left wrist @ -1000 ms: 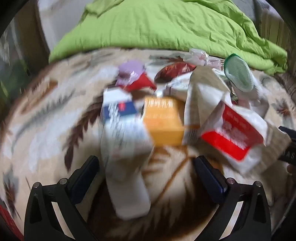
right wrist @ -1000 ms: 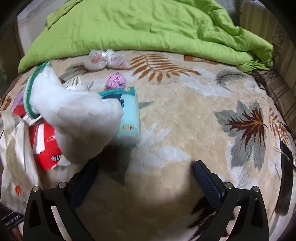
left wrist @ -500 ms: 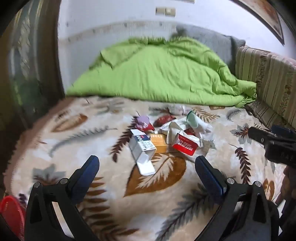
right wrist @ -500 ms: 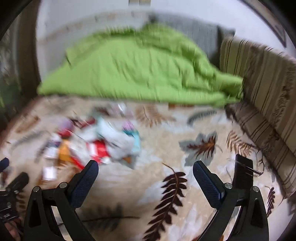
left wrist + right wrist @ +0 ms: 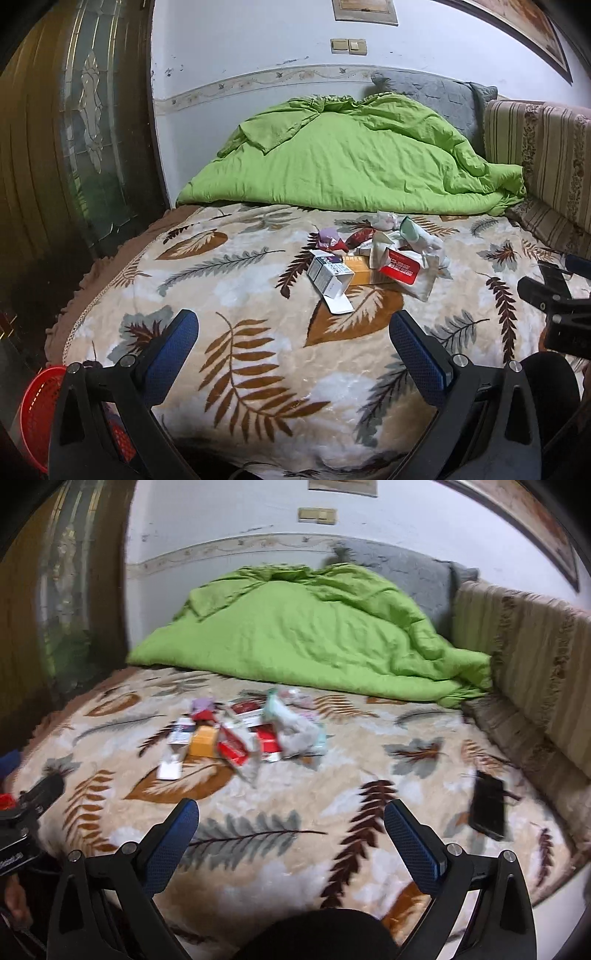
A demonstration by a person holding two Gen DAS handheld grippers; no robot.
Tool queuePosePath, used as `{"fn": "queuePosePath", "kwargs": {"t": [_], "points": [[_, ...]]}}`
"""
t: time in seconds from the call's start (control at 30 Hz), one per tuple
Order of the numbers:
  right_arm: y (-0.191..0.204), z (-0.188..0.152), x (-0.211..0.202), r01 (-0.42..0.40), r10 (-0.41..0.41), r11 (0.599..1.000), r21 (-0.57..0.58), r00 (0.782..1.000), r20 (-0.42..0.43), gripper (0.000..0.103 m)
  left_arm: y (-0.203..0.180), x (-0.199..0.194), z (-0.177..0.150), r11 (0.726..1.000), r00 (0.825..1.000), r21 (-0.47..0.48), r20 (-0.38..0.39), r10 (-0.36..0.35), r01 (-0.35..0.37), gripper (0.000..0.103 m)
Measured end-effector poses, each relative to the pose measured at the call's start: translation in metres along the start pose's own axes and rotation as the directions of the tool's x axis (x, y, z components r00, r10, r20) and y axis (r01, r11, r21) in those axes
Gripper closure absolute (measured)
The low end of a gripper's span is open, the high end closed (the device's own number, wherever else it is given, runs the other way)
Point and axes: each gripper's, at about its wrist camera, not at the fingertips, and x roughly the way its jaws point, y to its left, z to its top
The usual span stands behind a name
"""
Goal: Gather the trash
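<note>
A heap of trash lies mid-bed on the leaf-patterned blanket (image 5: 258, 350): a white and blue carton (image 5: 330, 277), an orange box (image 5: 364, 272), a red and white packet (image 5: 400, 267), a purple wrapper (image 5: 328, 236), a white sock with green cuff (image 5: 415, 233). The heap also shows in the right wrist view, with the orange box (image 5: 204, 741) and red packet (image 5: 232, 748). My left gripper (image 5: 293, 345) is open and empty, well short of the heap. My right gripper (image 5: 291, 829) is open and empty, also back from it.
A green duvet (image 5: 343, 162) is piled at the bed's head. A striped sofa back (image 5: 543, 155) runs along the right. A black phone (image 5: 487, 806) lies on the blanket at right. A red basket (image 5: 35, 406) stands on the floor at lower left. A dark door (image 5: 74, 129) is at left.
Both grippers have pulled far back from the trash heap, which was close up a second ago. Both stay open and empty. The trash has not moved.
</note>
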Motion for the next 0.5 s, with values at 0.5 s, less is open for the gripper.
{"fn": "queuePosePath", "kwargs": {"t": [0.5], "points": [[0.012,-0.001,-0.01,0.022,-0.023,0.997,-0.071,1.0,-0.012,0.001,0.005,-0.001,-0.003,1.0,1.0,0.0,-0.029,0.008,-0.008,0.0]]}}
